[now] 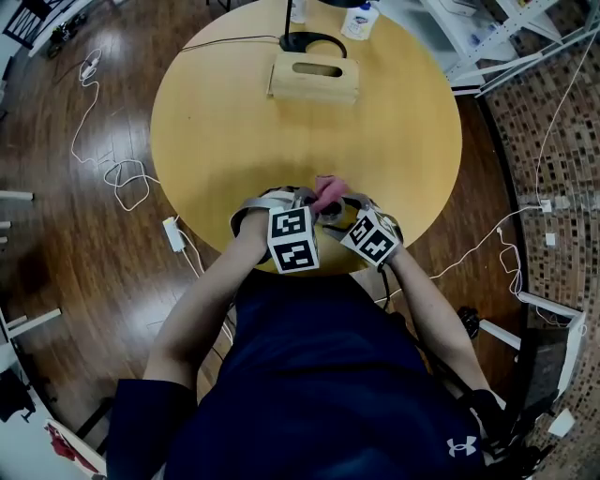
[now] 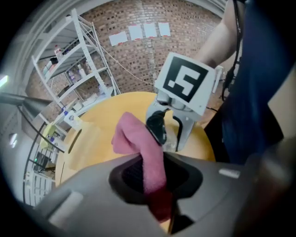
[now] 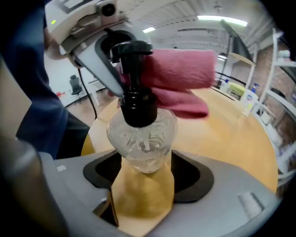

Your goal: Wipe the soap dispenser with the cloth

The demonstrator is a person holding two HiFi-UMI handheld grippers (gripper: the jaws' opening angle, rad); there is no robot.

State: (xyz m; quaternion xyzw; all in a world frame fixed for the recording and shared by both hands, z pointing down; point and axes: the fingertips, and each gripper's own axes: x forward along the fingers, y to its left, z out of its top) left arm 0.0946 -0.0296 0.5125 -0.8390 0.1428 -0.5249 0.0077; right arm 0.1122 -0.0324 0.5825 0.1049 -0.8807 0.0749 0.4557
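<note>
Floorboards [image 1: 56, 244] of dark wood lie all round the round yellow surface [image 1: 225, 141], with white cables [image 1: 112, 173] looping over them off the surface's left edge. A person in a dark blue shirt [image 1: 319, 375] stands tight against the surface's near edge, both forearms reaching in over it. A metal shelf rack [image 2: 78, 60] stands beyond the surface against a brick wall.

On the far half of the surface sits a wooden box [image 1: 314, 77] with a slot in its top. A white bottle [image 1: 360, 21] stands right at the surface's far rim.

Both tools are bunched together just above the surface's near edge, angled steeply down. The right gripper [image 3: 143, 171] is clamped on the soap dispenser [image 3: 141, 134], with a jaw against either side of its clear, rounded body. It holds the dispenser upright over the surface with the black pump head on top. The left gripper [image 2: 155, 178] is closed on the pink cloth [image 2: 138, 139], with its jaws nipping one end. The free part of the cloth bunches up out of the jaws and lies against the dispenser's pump head, on the side away from the right gripper.
</note>
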